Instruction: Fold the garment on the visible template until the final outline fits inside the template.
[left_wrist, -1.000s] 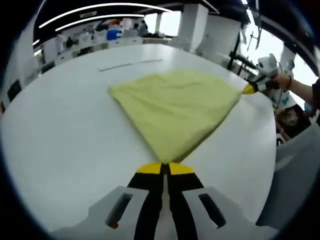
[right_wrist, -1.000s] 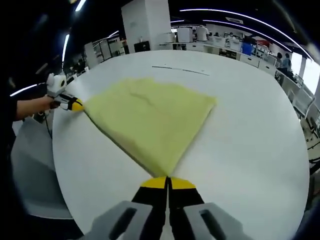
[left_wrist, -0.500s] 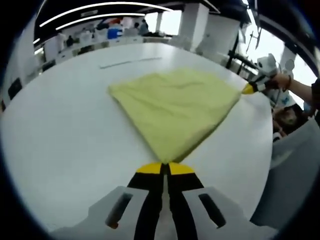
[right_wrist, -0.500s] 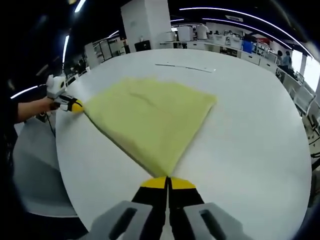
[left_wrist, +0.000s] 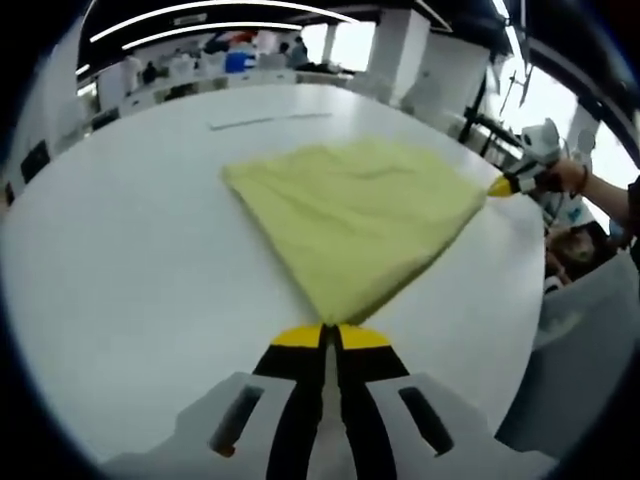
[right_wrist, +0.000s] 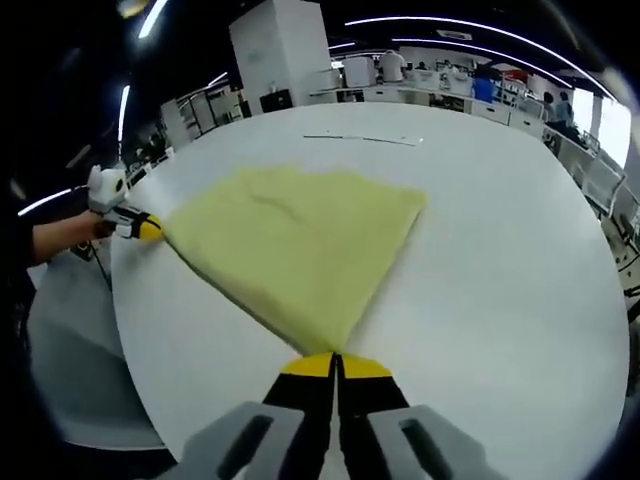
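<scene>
Left gripper (left_wrist: 325, 335), right gripper (right_wrist: 335, 362), apparently pinching garment (left_wrist: 355, 215) corners

No text, label or number can be read — anywhere.

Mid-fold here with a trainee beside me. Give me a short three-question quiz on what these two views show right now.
1. True or false: the left hand-held gripper is open and clear of the yellow garment.
2. What is the right hand-held gripper clamped on?
A. a corner of the garment
B. the edge of the white table
C. nothing
3. Fill in: in the left gripper view, the person's hand appears at the ____ side of the picture.

Key:
1. False: its jaws are shut on a corner of the garment.
2. A
3. right
</scene>
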